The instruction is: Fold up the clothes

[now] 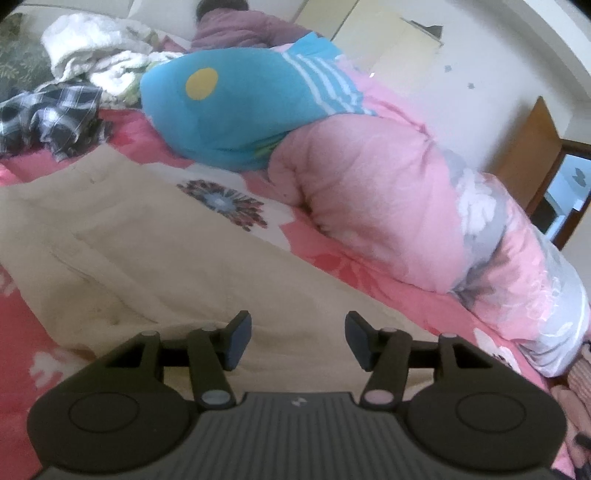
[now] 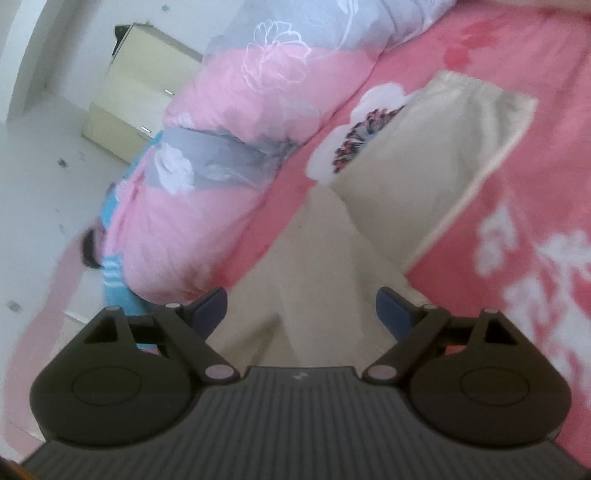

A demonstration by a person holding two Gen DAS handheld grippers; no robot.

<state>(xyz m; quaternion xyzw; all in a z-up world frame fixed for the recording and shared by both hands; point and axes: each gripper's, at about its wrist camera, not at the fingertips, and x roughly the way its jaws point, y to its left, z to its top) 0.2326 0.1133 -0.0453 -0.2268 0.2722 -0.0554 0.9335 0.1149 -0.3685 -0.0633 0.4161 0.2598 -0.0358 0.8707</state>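
A beige garment lies spread on the pink floral bedsheet. My left gripper hovers open over its near edge, nothing between the fingers. In the right wrist view the same beige garment runs from under the gripper up toward a hemmed end at upper right. My right gripper stands open above the garment's near part, its blue pads wide apart and holding nothing.
A rolled pink and grey quilt lies along the bed's far side, with a blue pillow against it. A black checked garment and white towel pile at far left. A person in a purple top lies beyond. A wooden door stands right.
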